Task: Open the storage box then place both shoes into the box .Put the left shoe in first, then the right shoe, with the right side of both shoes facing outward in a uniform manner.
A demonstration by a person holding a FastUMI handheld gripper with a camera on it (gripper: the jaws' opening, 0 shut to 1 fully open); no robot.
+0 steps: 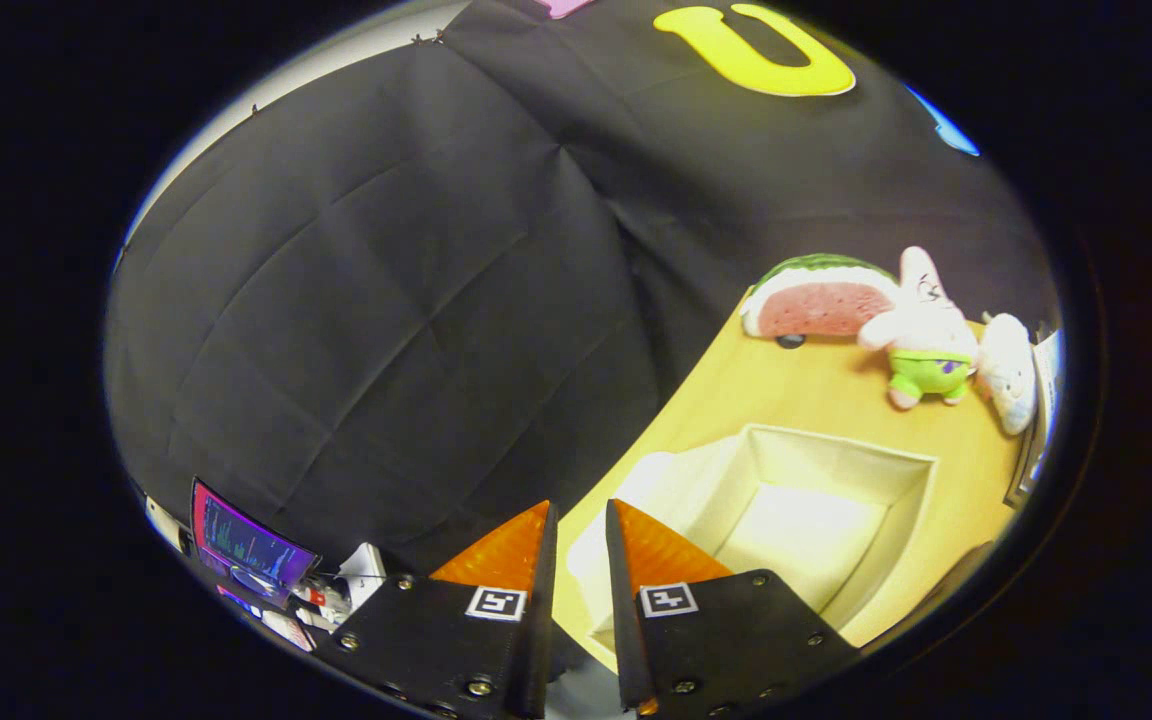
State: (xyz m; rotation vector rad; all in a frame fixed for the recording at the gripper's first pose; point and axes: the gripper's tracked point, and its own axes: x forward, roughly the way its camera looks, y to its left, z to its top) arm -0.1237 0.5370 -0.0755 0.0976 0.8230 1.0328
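The storage box [911, 478] is pale cream fabric and stands open on the yellow table, just ahead of my fingers and to their right. Its inside shows bare walls and floor. The box lid [584, 560] is a pale flap hanging off the box's near left side, and its edge runs into the narrow gap between my fingers. My gripper [581, 512] is tilted over the table's edge, with its fingers close together and pressing on that flap.
Beyond the box, a watermelon-slice plush [816, 298], a pink star plush [921, 335] and a white plush [1006, 370] lie along the table's far side. The table [786, 395] ends at the black cloth wall. A lit screen [246, 545] and small clutter sit below, left of the fingers.
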